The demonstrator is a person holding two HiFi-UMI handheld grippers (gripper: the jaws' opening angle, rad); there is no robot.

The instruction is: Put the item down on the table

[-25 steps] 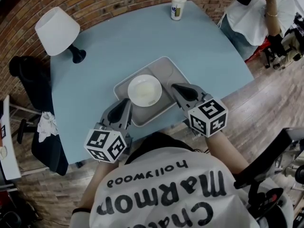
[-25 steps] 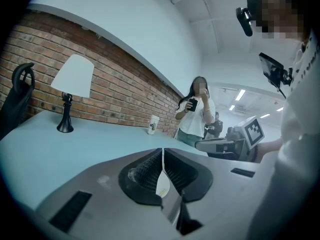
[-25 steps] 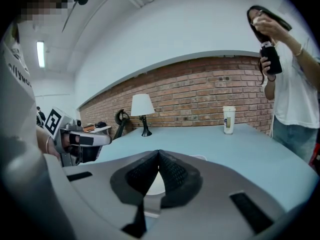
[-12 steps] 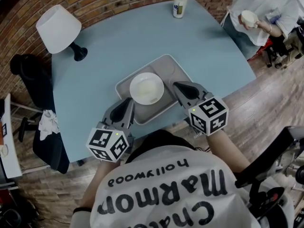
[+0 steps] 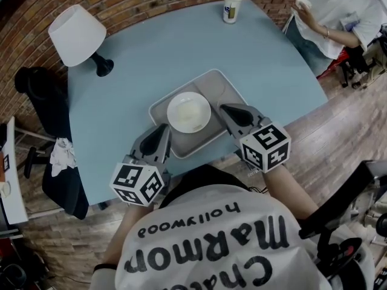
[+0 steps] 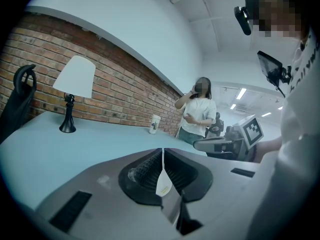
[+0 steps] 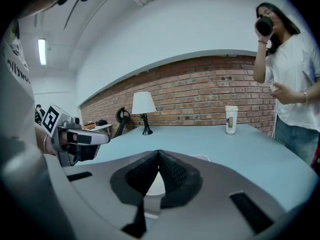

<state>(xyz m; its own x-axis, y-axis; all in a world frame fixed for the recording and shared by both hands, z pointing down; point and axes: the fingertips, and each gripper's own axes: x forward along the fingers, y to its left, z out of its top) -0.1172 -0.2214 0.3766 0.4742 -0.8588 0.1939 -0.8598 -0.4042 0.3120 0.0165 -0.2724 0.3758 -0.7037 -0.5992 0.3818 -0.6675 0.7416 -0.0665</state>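
Note:
A grey tray [image 5: 221,89] lies near the front edge of the blue table [image 5: 181,47], with a white plate [image 5: 188,112] on it. My left gripper [image 5: 162,130] is at the tray's front-left rim, its jaws pressed together with only a thin pale sliver between them [image 6: 162,151]. My right gripper [image 5: 225,110] is at the tray's right rim, jaws closed at the tips [image 7: 159,153]. Part of the tray's rim [image 7: 200,157] shows just beyond the right jaw. The pinched rim itself is hidden by the jaws.
A white lamp [image 5: 75,35] stands at the table's far left and a paper cup [image 5: 232,5] at its far edge. A person in white [image 5: 338,17] stands at the far right corner. A black chair [image 5: 42,101] with a cloth is left of the table.
Both grippers and the tray stay where they were. The person at the far right has raised a hand toward the head.

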